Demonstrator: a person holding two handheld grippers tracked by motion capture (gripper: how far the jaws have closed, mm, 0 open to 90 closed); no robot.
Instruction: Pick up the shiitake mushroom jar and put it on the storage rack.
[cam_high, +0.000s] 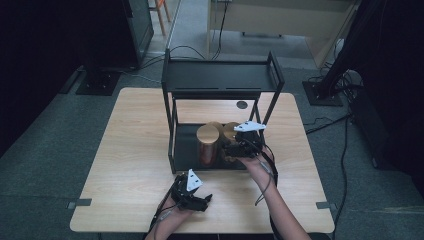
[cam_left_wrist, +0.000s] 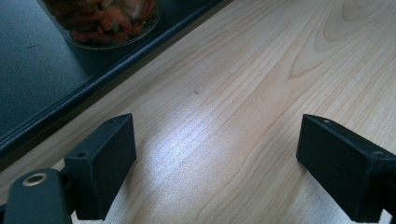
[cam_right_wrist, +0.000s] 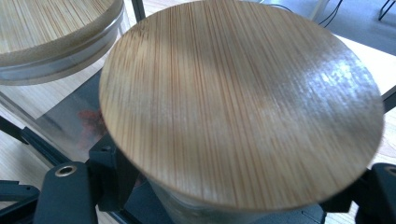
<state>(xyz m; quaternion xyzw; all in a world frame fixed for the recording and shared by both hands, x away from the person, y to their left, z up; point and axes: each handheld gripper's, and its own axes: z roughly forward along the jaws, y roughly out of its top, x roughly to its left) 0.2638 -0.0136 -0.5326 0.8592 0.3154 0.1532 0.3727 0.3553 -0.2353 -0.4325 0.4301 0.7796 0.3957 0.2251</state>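
right tongs (cam_right_wrist: 233, 196): straddling round bamboo-lidded glass jar (cam_right_wrist: 243, 107), grip unclear | left tongs (cam_left_wrist: 215, 168): apart over woodgrain table (cam_left_wrist: 261, 70)

High view overhead facing forward-down on table (cam_high: 125, 165), gripper views close-up, sharing the black rack (cam_high: 220, 80) and jars.

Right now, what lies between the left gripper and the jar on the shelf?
In the left gripper view, bare wooden table and the shelf's black raised edge separate the left gripper from the jar.

My high view is dim, its corners nearly black. Glare sheens the pale wooden tabletop (cam_left_wrist: 219, 140) and the round bamboo jar lid (cam_right_wrist: 243, 102), whose near edge blurs.
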